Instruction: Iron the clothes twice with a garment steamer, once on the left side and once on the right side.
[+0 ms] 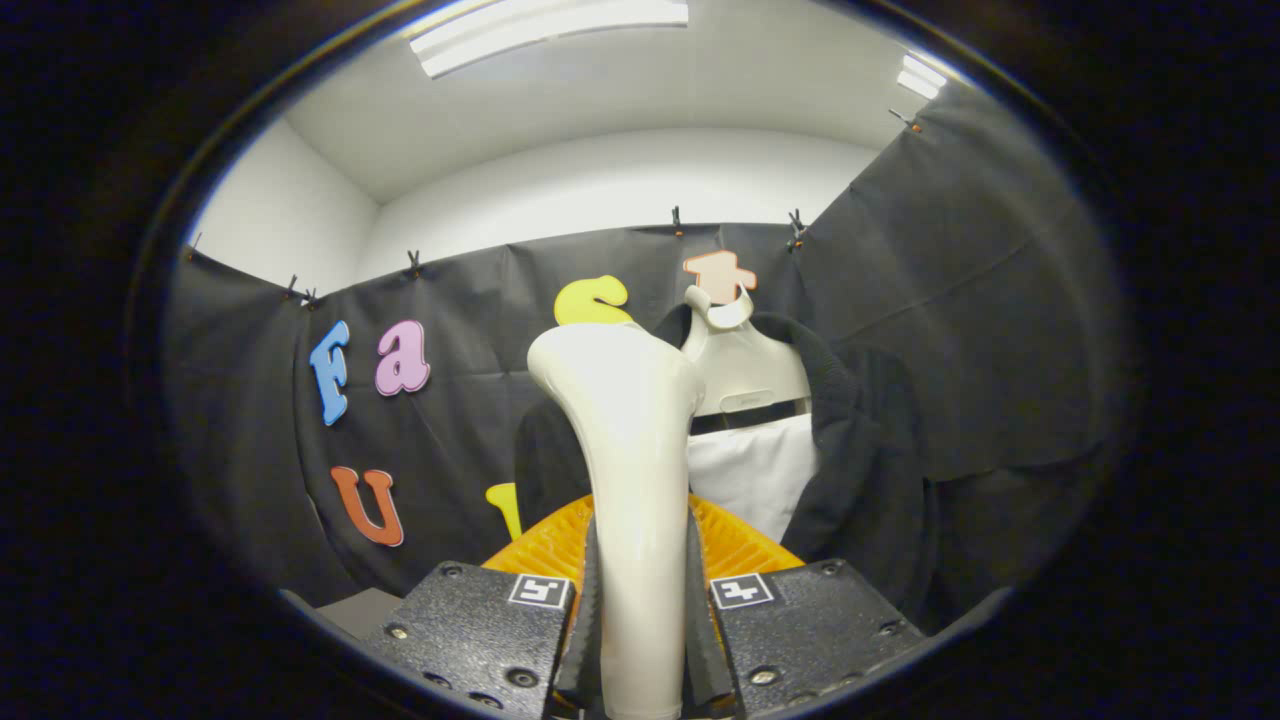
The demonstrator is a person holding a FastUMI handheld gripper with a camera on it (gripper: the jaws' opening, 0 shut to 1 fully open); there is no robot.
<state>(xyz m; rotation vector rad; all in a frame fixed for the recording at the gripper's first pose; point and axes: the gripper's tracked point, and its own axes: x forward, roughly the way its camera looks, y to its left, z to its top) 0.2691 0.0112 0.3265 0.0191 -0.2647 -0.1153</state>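
Right now your gripper [640, 640] is clenched on the cream handle of the garment steamer [628, 440], both fingers pressing its sides, and the steamer rises straight up between them with its head tilted to the left. Just behind the handle you have an orange ribbed piece [735, 545]. Beyond the fingers, slightly right, the black jacket [860, 470] hangs open over a white shirt [750, 475] on a pale hanger [740, 370]. Black cloth [980, 300] walls the booth, clipped along its top, with white walls [620, 185] and ceiling lights [545, 30] above.
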